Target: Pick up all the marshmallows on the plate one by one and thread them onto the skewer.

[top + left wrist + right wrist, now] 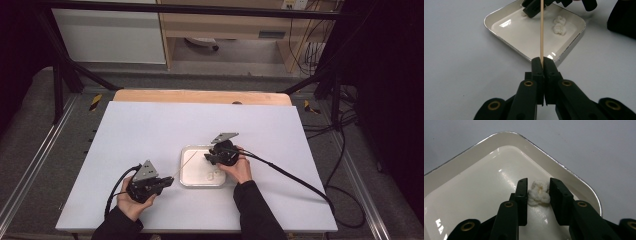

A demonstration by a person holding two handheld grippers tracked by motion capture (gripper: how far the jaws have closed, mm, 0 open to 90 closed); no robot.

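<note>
Near the table's middle, a shallow white tray (186,177) sits on the white sheet (150,130), and the right gripper (537,191) reaches into it from 3 o'clock, jaws apart on either side of a small white cottony lump (539,192), seemingly ready to pinch it. At the tray's 8 o'clock the left gripper (543,62) is clamped tight on a thin wooden stick (541,30) aimed over the tray, probably so the lump can be pushed onto its tip; a second lump (559,25) lies in the tray. Beyond the wooden table edge (200,96) at 12 o'clock are grey floor, dark frame legs, cables and pale cabinets.
</note>
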